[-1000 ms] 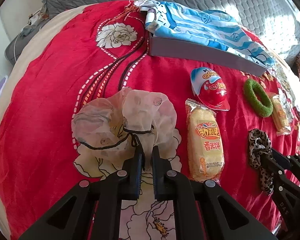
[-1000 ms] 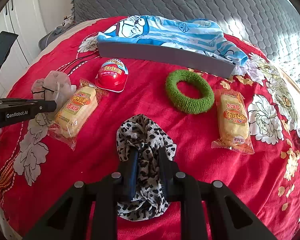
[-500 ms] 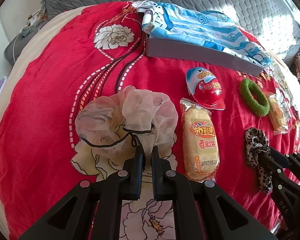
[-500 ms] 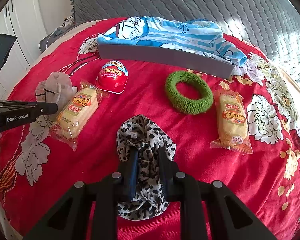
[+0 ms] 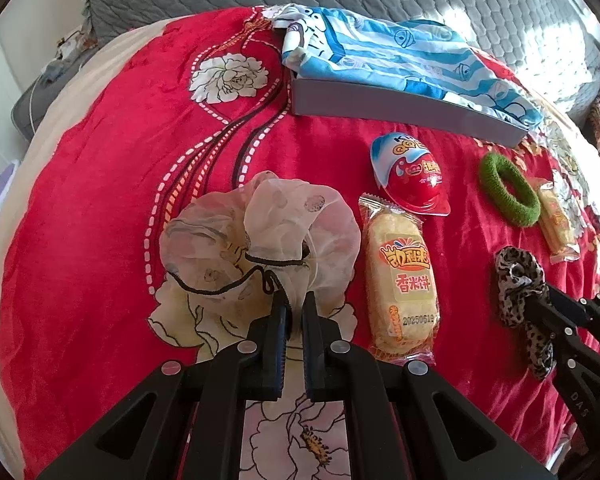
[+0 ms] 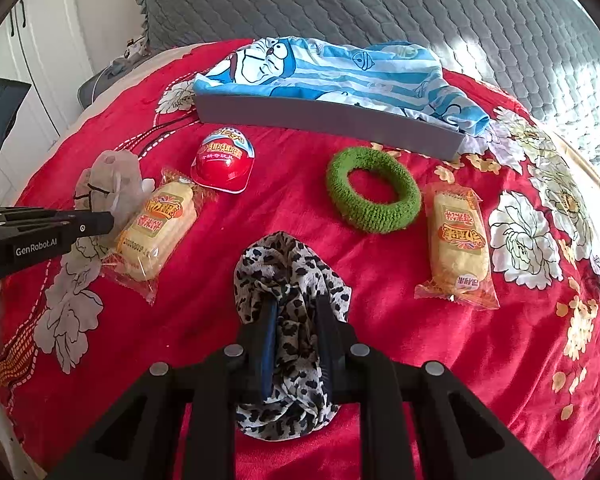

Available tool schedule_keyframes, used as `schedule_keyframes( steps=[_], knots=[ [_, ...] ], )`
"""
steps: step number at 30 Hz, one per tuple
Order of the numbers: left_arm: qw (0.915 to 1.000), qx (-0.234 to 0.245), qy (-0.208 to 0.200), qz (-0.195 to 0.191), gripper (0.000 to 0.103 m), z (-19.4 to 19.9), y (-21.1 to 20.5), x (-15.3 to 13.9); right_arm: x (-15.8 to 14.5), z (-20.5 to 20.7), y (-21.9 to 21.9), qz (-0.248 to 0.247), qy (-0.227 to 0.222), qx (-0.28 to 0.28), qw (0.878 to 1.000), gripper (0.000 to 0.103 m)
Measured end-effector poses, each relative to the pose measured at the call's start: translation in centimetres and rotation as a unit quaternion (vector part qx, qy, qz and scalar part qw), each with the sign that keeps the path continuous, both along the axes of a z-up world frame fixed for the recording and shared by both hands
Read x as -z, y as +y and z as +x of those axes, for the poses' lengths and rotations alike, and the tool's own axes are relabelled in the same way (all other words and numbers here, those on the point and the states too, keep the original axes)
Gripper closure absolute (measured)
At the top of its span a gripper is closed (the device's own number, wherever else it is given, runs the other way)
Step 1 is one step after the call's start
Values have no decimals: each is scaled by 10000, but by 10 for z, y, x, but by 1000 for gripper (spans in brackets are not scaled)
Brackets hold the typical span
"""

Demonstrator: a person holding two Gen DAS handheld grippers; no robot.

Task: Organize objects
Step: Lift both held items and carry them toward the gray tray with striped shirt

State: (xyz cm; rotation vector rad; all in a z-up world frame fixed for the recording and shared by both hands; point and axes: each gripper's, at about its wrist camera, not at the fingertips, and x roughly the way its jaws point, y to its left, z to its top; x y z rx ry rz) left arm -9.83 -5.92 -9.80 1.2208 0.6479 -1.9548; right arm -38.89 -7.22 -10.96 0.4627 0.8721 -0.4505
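We have both scrunchies pinched now. Our left gripper (image 5: 293,312) has its fingers nearly closed on the near edge of the sheer cream organza scrunchie with dark cord trim (image 5: 260,240), which lies on the red floral bedspread (image 5: 100,200). Compared with a second ago, the scrunchie sits slightly nearer and the fingers look a touch tighter, so we judge the grip has settled. Our right gripper (image 6: 296,312) has its fingers closed around the bunched leopard-print fabric scrunchie (image 6: 290,276), as before; nothing has lifted yet. The green fuzzy ring scrunchie (image 6: 374,190) lies apart, near the grey shallow box (image 6: 328,120) draped with a blue cartoon cloth (image 6: 340,76). We judge the next step is carrying both hair ties toward the green one or the box.
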Motion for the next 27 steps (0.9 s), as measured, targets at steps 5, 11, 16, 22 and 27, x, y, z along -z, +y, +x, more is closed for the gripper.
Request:
schedule_keyframes(
  steps=[5, 11, 16, 22, 27],
  knots=[
    [10000, -32, 10, -71, 97, 0, 2, -3, -2, -2, -1, 5, -28, 18, 10000, 84],
    [9998, -12, 27, -171, 97, -2, 7, -9, -4, -3, -1, 19, -63, 35, 10000, 84],
    [9997, -31, 17, -234, 97, -3, 11, -13, -7, -4, -1, 17, -131, 55, 9999, 84],
    [9992, -237, 2, -320, 97, -2, 13, -20, -12, -7, -4, 36, -190, 105, 9998, 84],
    [9986, -398, 31, -349, 97, -2, 16, -25, -18, -10, -6, 51, -265, 139, 9995, 84]
  ],
)
